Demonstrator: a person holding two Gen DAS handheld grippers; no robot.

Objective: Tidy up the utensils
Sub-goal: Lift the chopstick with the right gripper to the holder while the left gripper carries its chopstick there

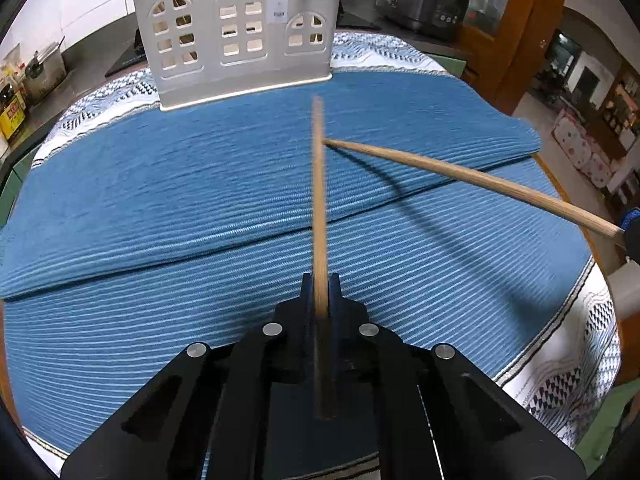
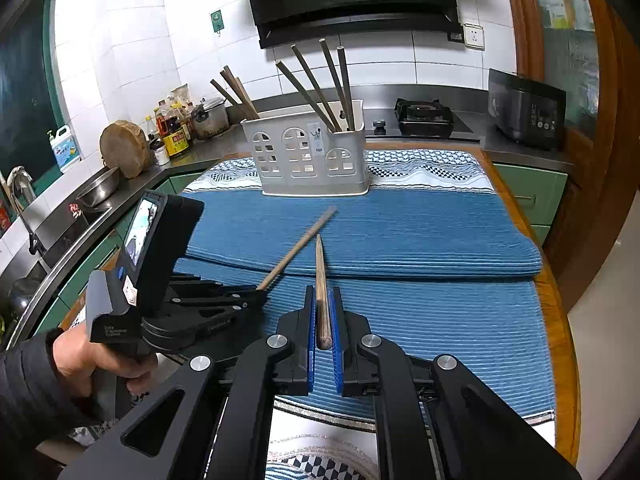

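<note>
My left gripper (image 1: 320,284) is shut on a wooden chopstick (image 1: 319,200) that points forward at the white utensil holder (image 1: 240,40). It shows from the side in the right wrist view (image 2: 256,294), where its chopstick (image 2: 300,244) is blurred. My right gripper (image 2: 323,296) is shut on a second chopstick (image 2: 320,276), held above the blue cloth. That stick enters the left wrist view from the right (image 1: 480,180) and its tip meets the first stick. The holder (image 2: 312,152) stands at the far edge of the cloth with several chopsticks (image 2: 328,84) upright in it.
A folded blue striped cloth (image 2: 420,240) covers the round table. Behind it is a counter with a gas stove (image 2: 424,116), a black appliance (image 2: 528,108), bottles (image 2: 172,128), a pot (image 2: 210,120), a wooden block (image 2: 124,148) and a sink (image 2: 60,236) at left.
</note>
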